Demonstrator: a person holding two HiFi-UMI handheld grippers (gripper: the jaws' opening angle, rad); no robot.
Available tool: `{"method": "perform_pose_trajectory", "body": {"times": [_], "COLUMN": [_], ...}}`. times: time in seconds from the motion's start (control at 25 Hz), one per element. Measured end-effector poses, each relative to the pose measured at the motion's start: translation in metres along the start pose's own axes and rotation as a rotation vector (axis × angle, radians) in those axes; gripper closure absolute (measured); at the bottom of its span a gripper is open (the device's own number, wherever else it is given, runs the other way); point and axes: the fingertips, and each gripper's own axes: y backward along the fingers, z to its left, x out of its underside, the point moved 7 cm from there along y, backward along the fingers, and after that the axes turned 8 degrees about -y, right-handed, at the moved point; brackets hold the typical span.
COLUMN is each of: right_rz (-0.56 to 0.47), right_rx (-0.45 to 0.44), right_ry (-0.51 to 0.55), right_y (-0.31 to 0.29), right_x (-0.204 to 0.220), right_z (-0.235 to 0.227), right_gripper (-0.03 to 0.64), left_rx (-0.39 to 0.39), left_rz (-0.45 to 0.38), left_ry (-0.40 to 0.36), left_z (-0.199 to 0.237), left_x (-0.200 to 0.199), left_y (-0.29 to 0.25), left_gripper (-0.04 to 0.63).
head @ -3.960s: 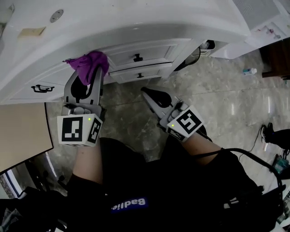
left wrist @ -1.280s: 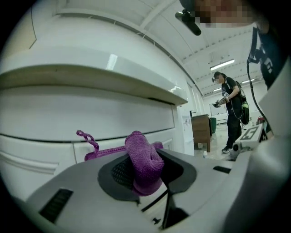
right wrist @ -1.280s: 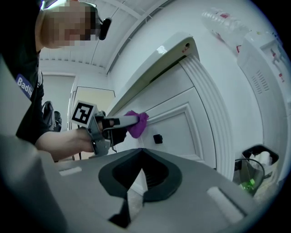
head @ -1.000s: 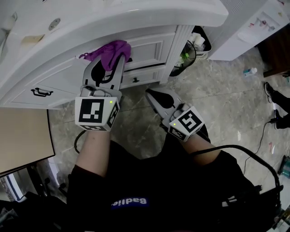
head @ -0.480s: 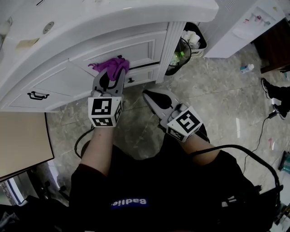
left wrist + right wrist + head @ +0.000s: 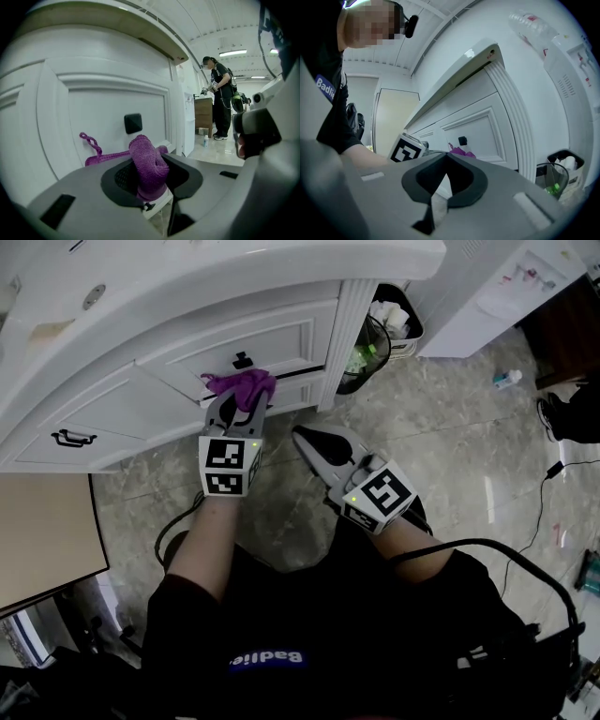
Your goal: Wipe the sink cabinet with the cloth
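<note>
My left gripper (image 6: 242, 401) is shut on a purple knitted cloth (image 6: 242, 385), which presses against the lower edge of a white panelled cabinet door (image 6: 246, 338) under the sink counter. In the left gripper view the cloth (image 6: 147, 161) bunches between the jaws just below the door's small black knob (image 6: 133, 123). My right gripper (image 6: 305, 437) hangs shut and empty over the floor, right of the left one. In the right gripper view the cloth (image 6: 460, 151) and the knob (image 6: 462, 140) show ahead of the gripper (image 6: 445, 157).
A left cabinet door has a black bail handle (image 6: 73, 438). A wire bin (image 6: 375, 343) with rubbish stands right of the cabinet's fluted post. A small bottle (image 6: 507, 379) lies on the marble floor. A beige panel (image 6: 42, 531) sits low left. Another person (image 6: 220, 101) stands far off.
My left gripper has carried the cloth right and downward across the cabinet front, from the left drawer area to the lower edge of the right door. The right gripper has barely moved.
</note>
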Motion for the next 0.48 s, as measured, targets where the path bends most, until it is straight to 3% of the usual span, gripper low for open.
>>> {"method": "perform_pose_trajectory", "body": {"times": [0.28, 0.48], "right_rz": [-0.054, -0.075], "right_rx": [0.064, 0.087], "right_ry": [-0.002, 0.003], "right_y": [0.012, 0.018], "right_x": [-0.009, -0.014], "right_z": [-0.010, -0.014], "right_gripper": [0.617, 0.617], "left_rx": [-0.006, -0.049], "left_rz": [-0.202, -0.321], "left_ry": [-0.051, -0.120], "left_z": [0.003, 0.000], "left_x": [-0.097, -0.143], "left_y": [0.041, 0.048], "left_gripper": [0.477, 0.479]}}
